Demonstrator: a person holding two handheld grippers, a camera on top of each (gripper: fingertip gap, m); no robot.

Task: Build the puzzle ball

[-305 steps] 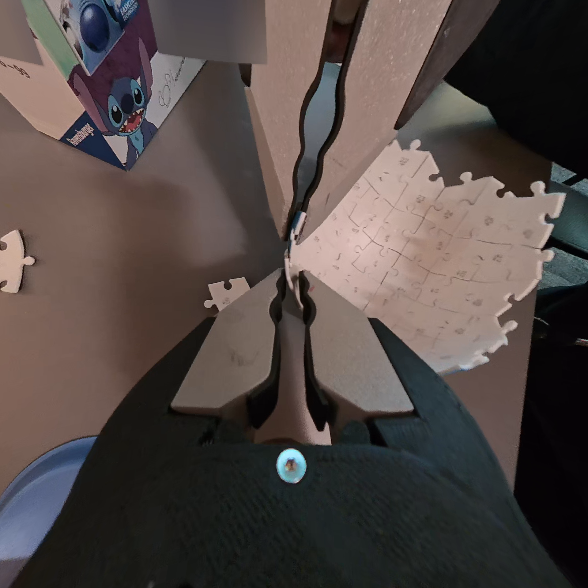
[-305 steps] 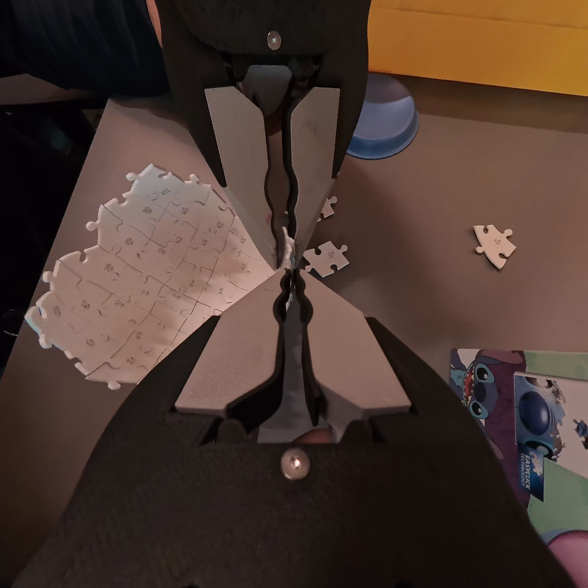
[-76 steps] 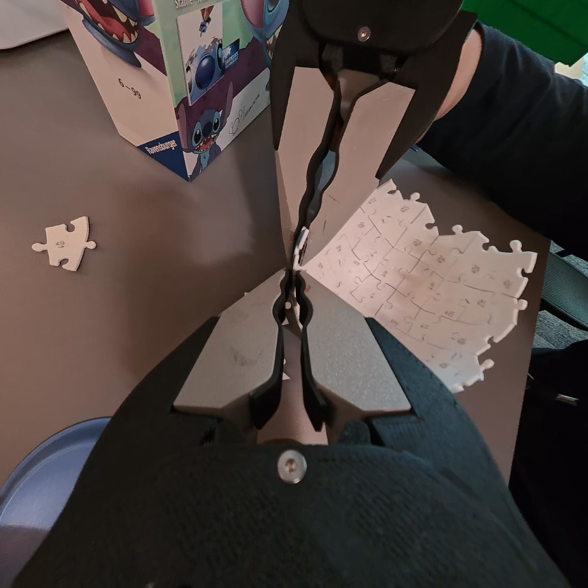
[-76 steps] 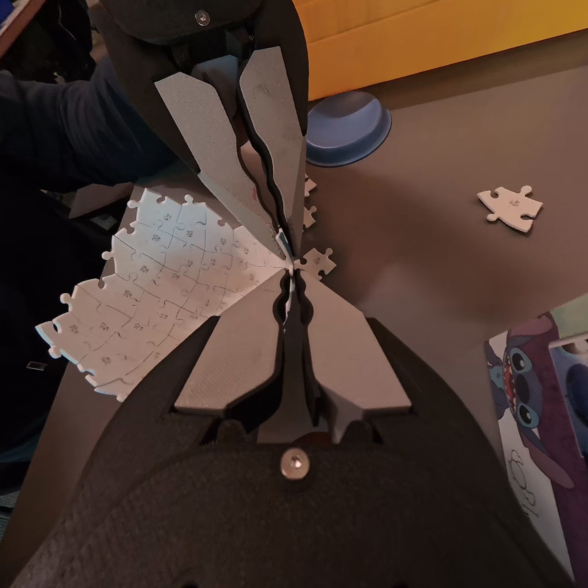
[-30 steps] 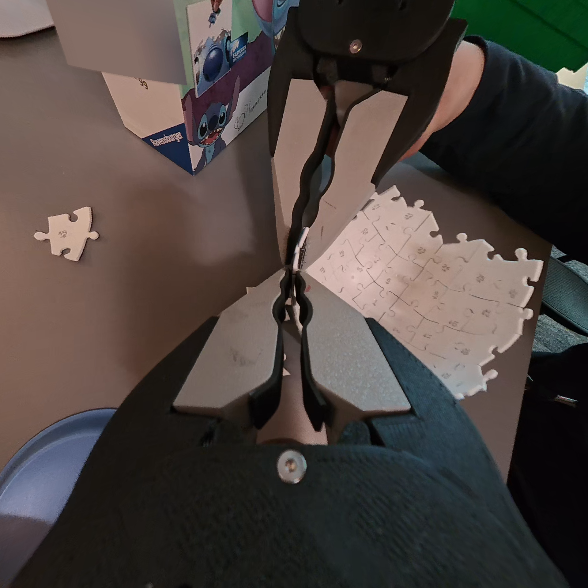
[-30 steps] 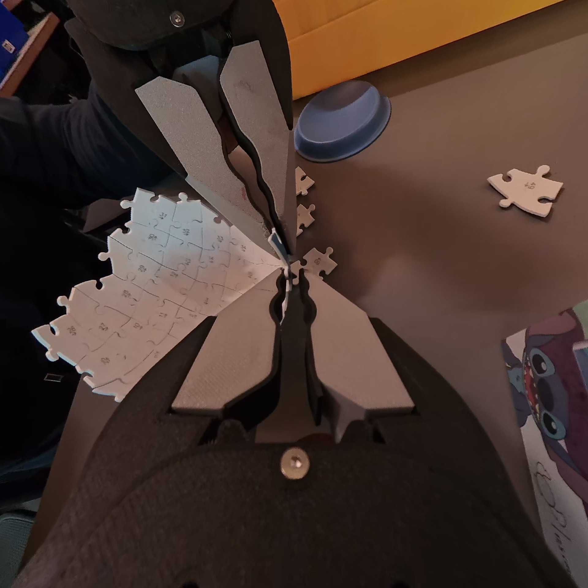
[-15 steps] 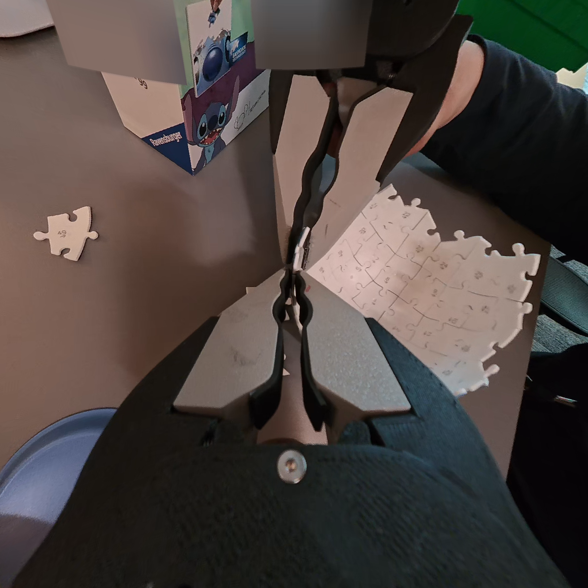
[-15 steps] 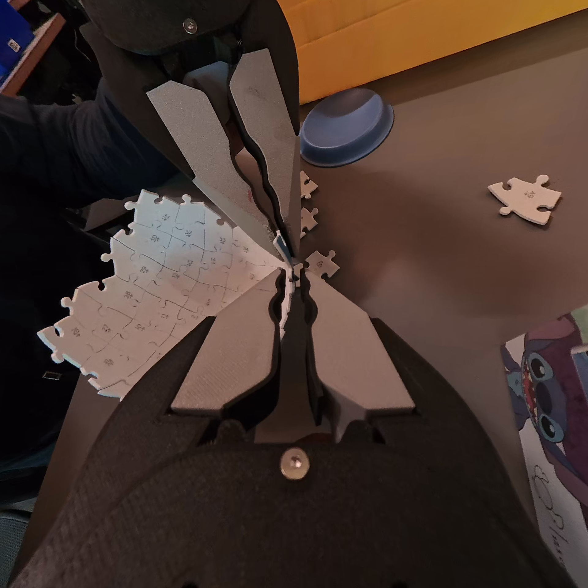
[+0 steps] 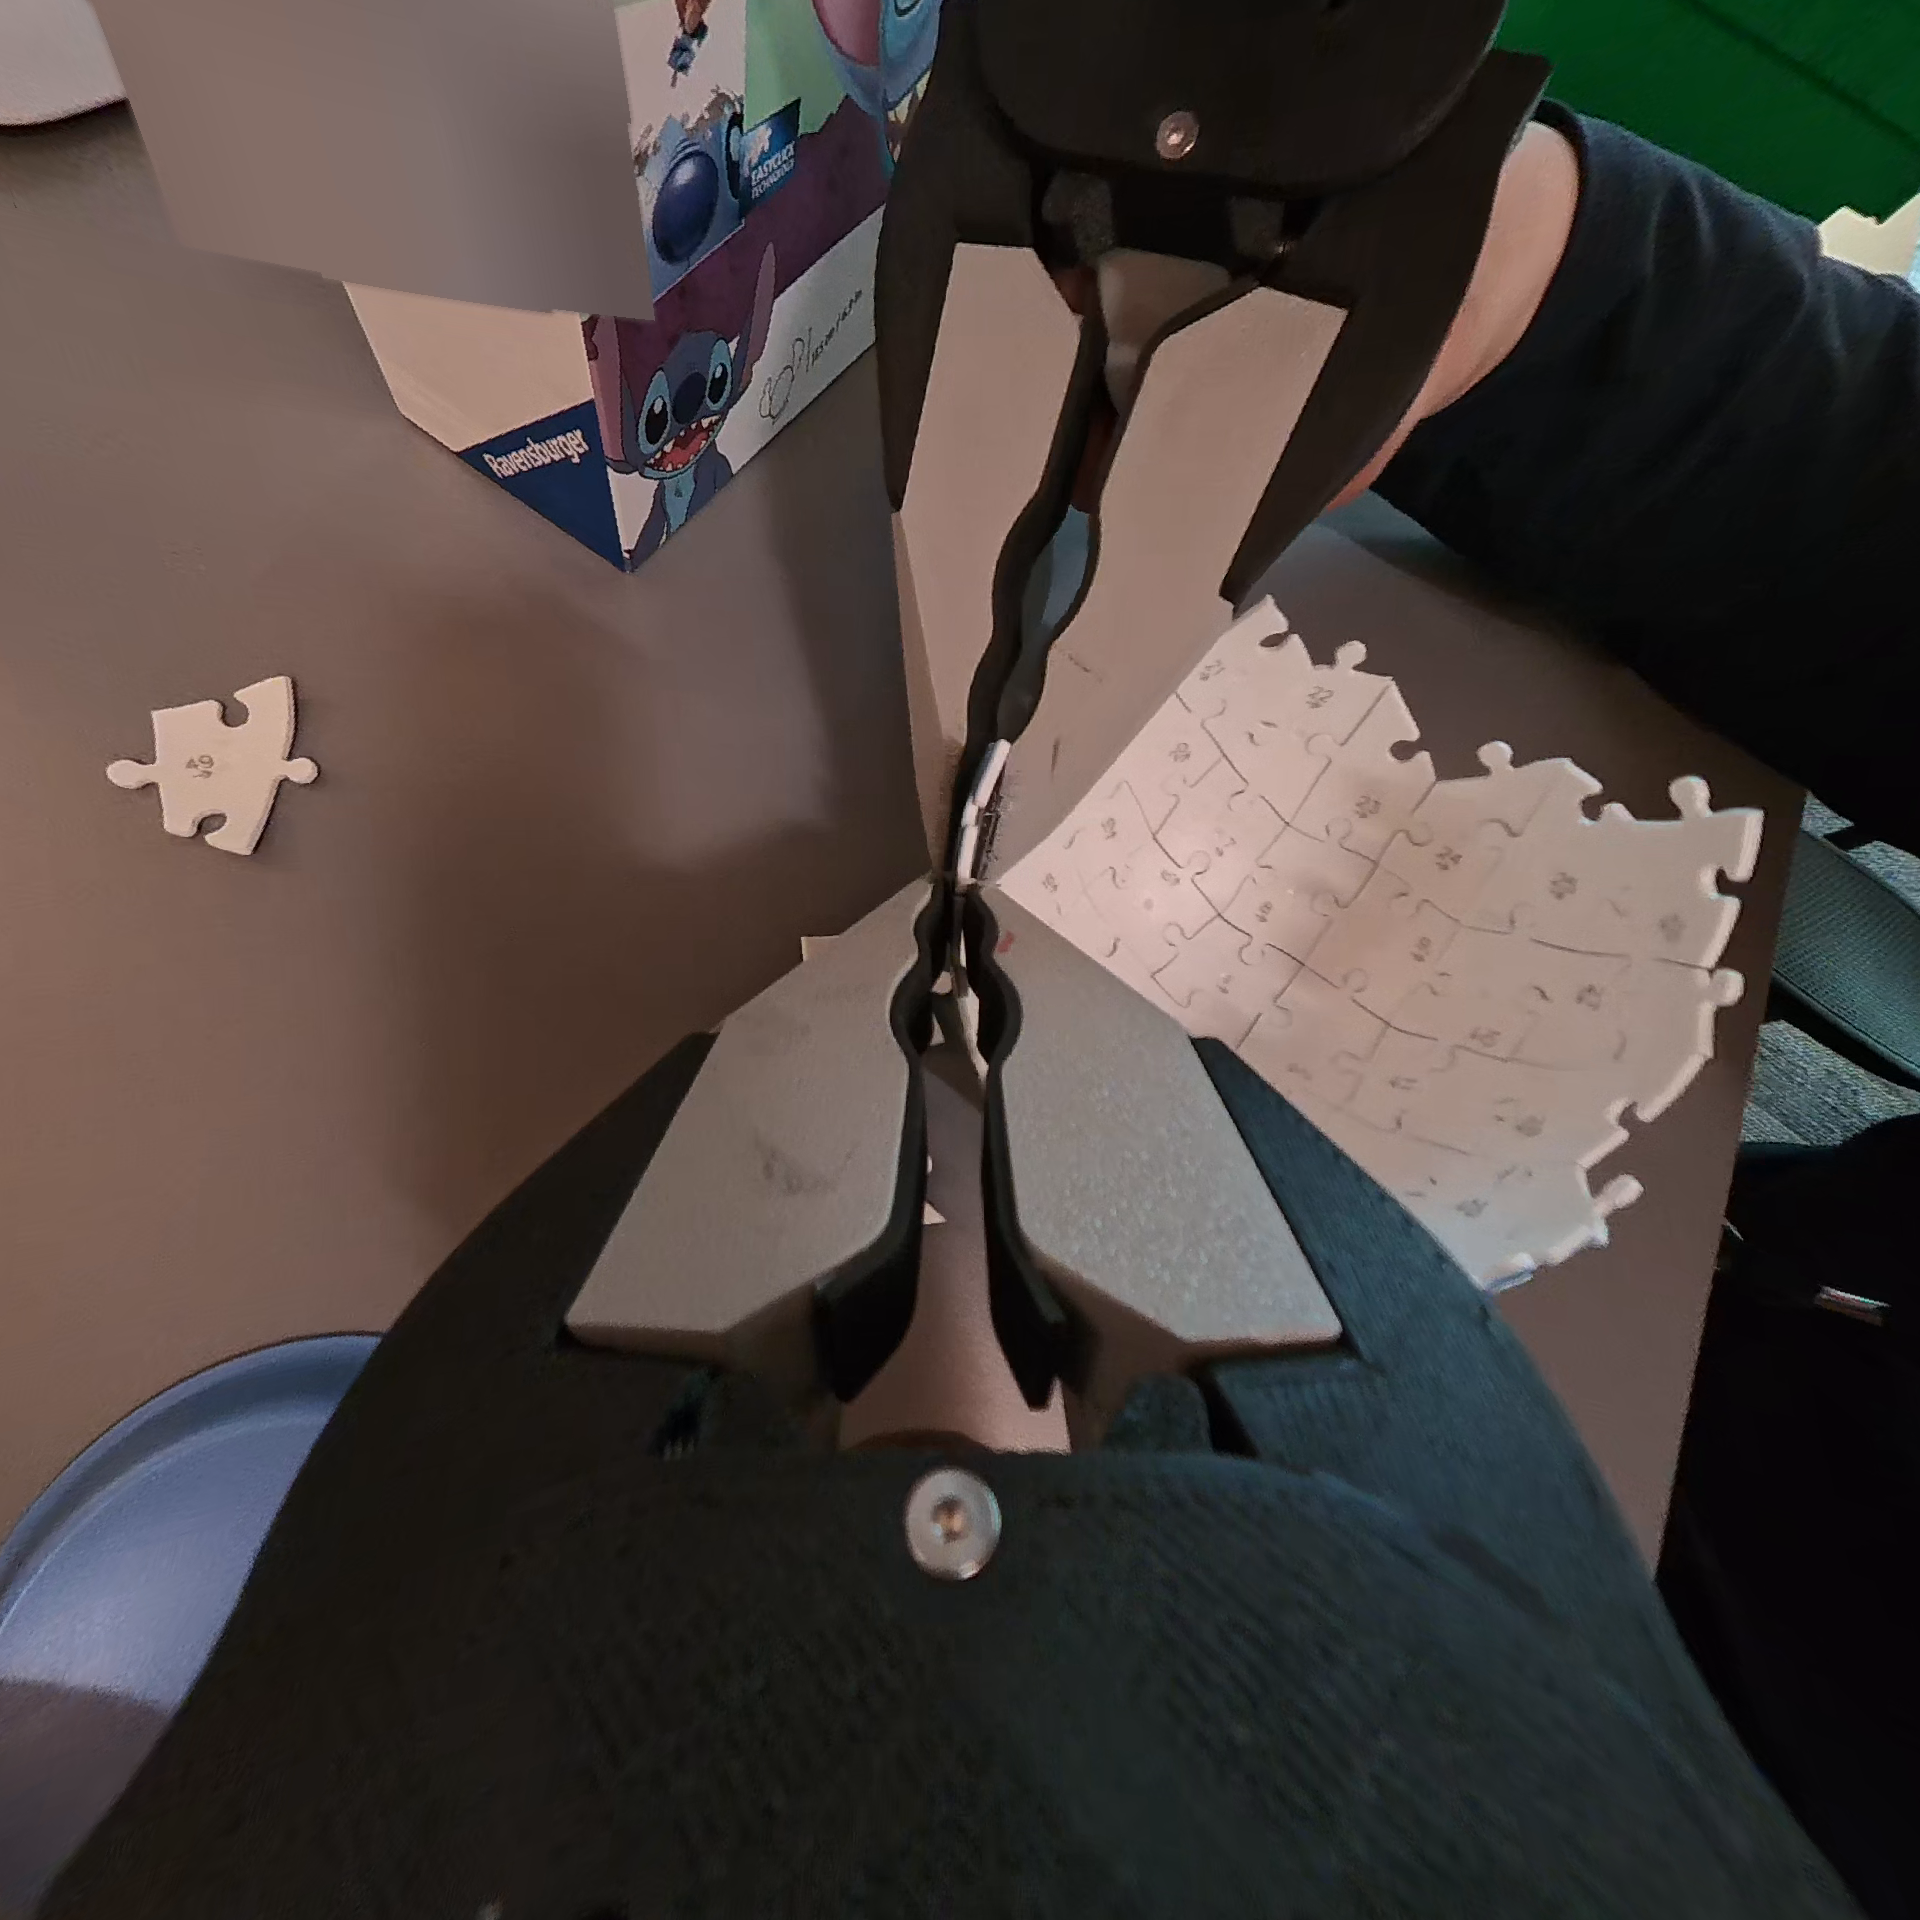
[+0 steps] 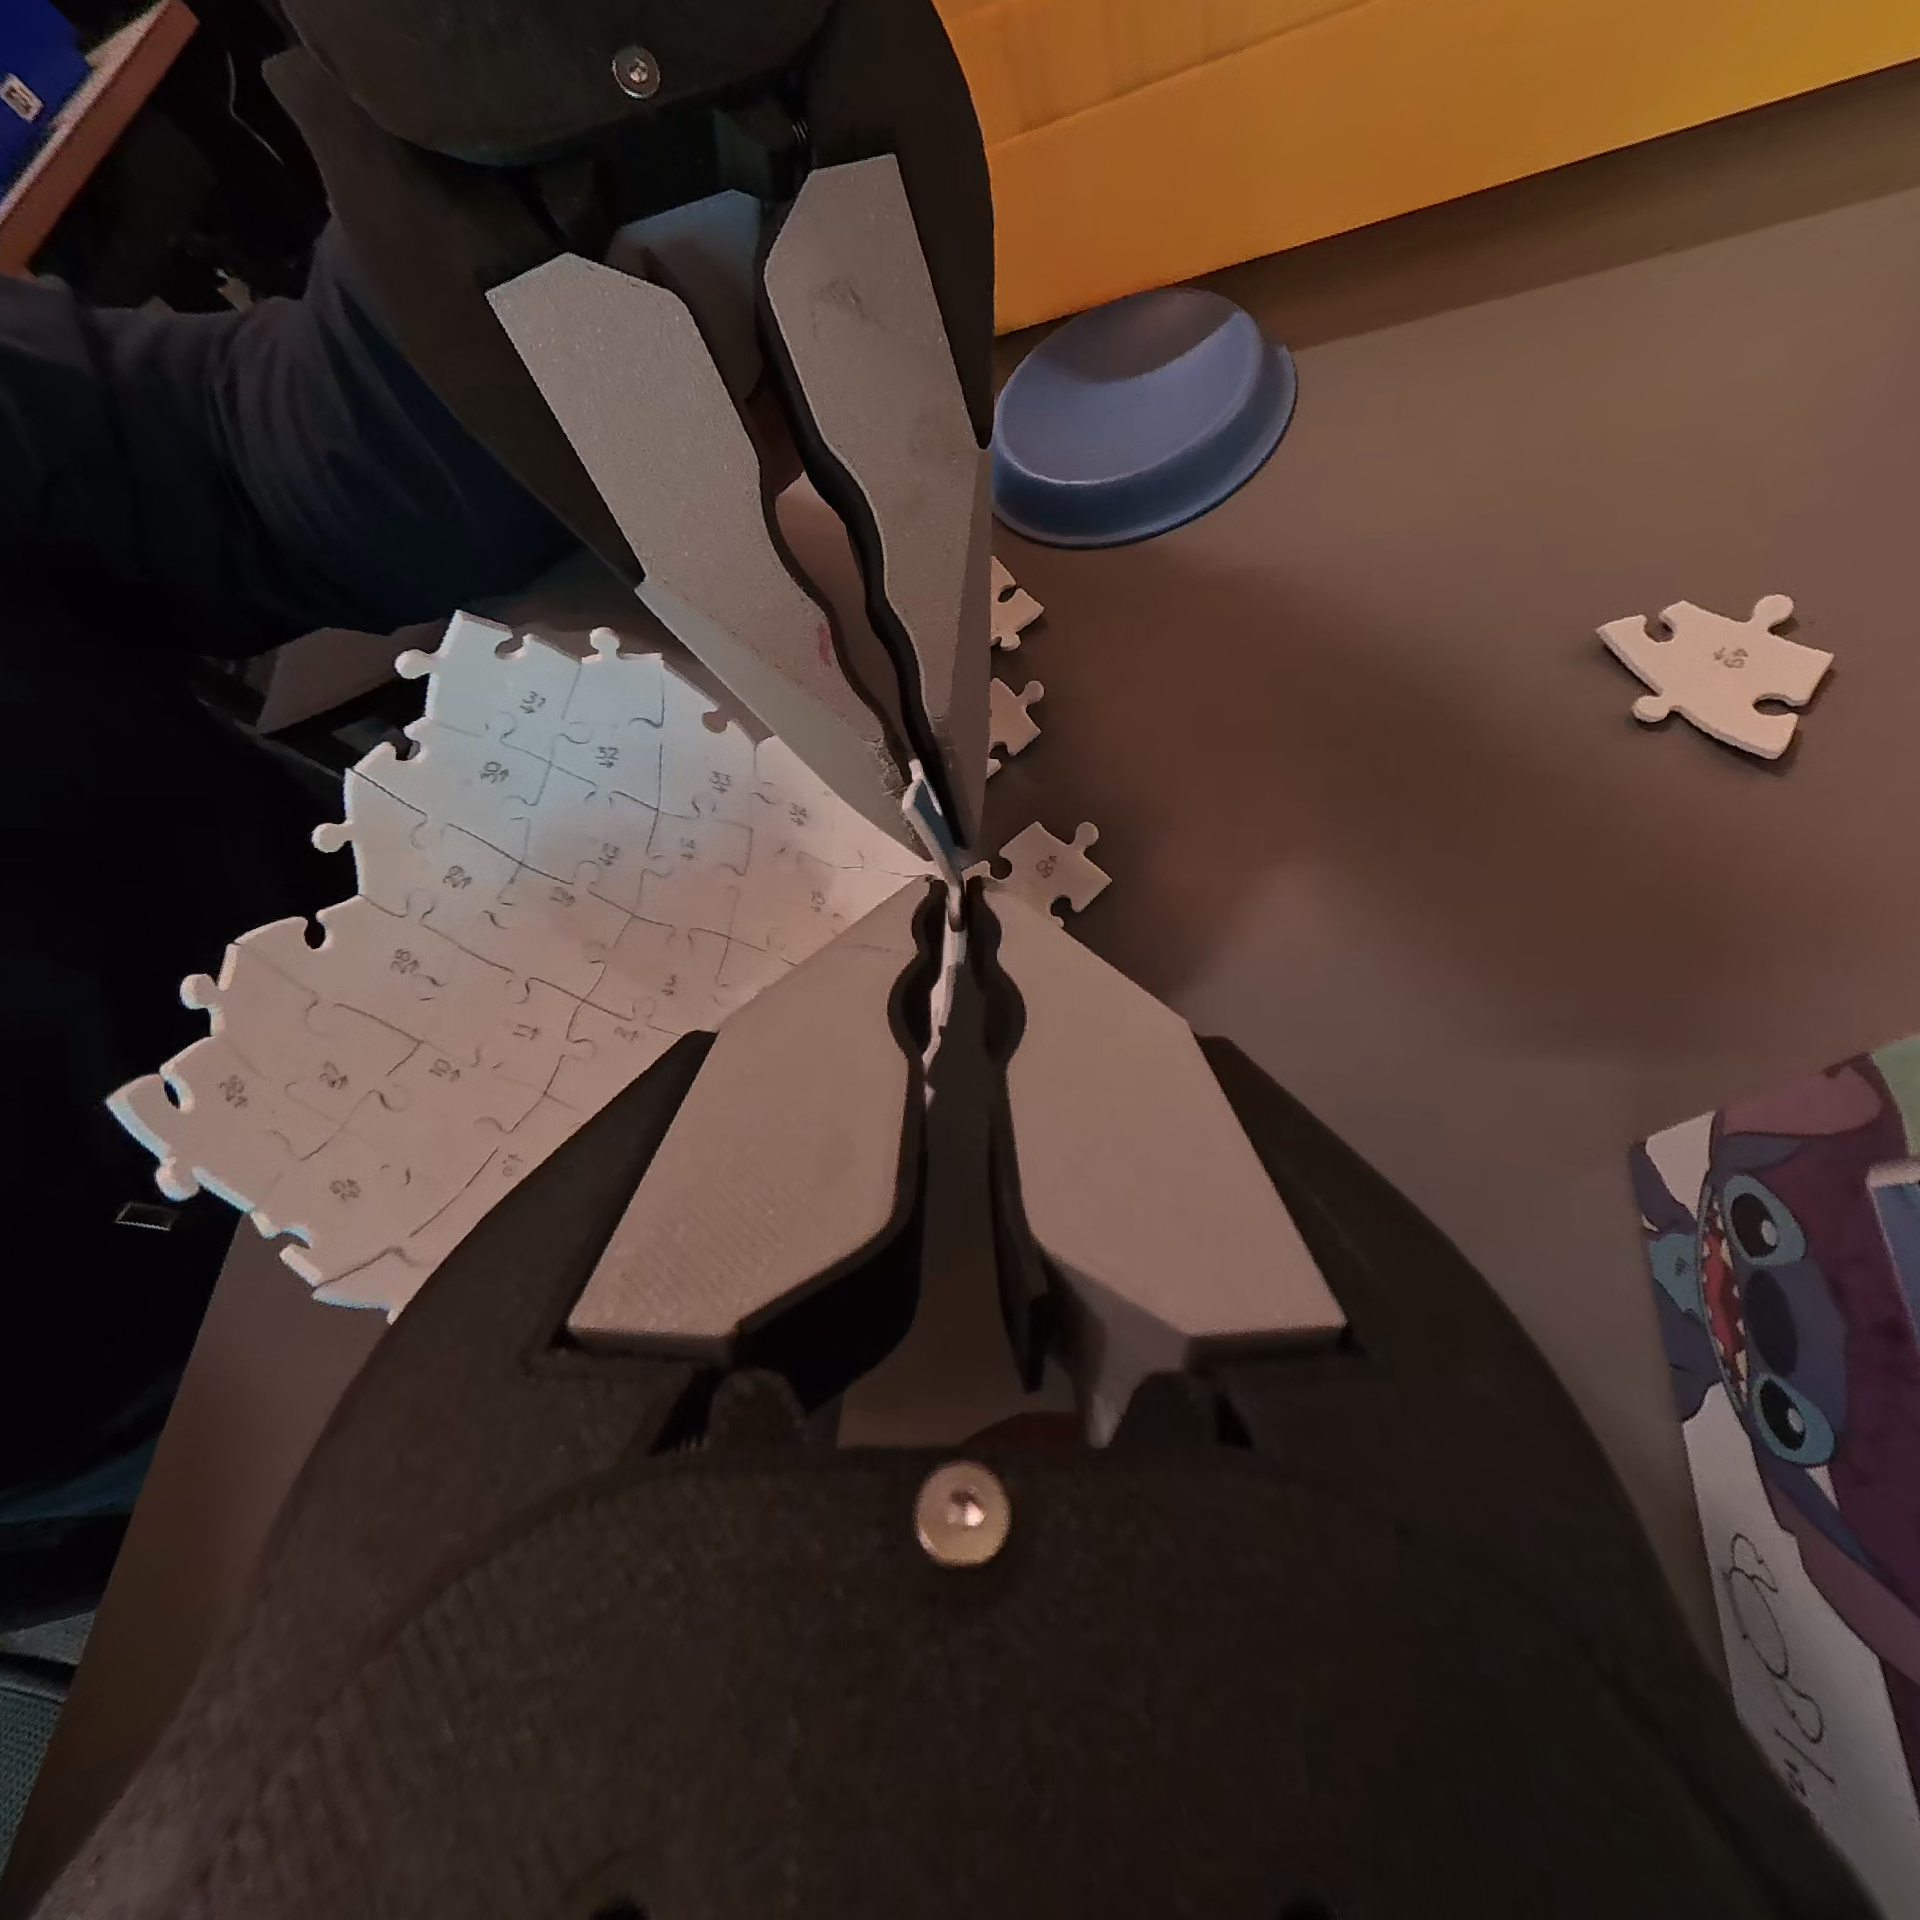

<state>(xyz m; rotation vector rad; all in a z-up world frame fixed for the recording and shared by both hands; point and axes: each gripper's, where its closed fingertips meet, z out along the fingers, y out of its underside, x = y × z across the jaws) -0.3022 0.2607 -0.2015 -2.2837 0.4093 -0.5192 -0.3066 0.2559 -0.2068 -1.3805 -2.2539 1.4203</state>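
The half-built puzzle ball is a curved white shell of joined, numbered pieces point(image 9: 1403, 935), held off the table; it also shows in the right wrist view point(image 10: 540, 914). My left gripper point(image 9: 958, 909) and right gripper point(image 10: 958, 904) meet tip to tip at one edge of the shell. Each is shut on a thin white piece edge there. I cannot tell whether either edge is a separate piece. The right gripper point(image 9: 982, 821) comes down from the top of the left wrist view. The left gripper point(image 10: 940, 821) does the same in the right wrist view.
One loose white piece point(image 9: 213, 769) lies apart on the grey table point(image 10: 1455, 935). A few more pieces point(image 10: 1049, 873) lie beside the gripper tips. The printed puzzle box point(image 9: 675, 416) and a blue bowl point(image 10: 1143, 416) stand at opposite ends. A person's dark sleeve point(image 9: 1662, 416) is behind the shell. The tips of both grippers are at nearly the same place.
Both grippers stay shut at the same spot. The shell has swung slightly and both views have shifted a little.
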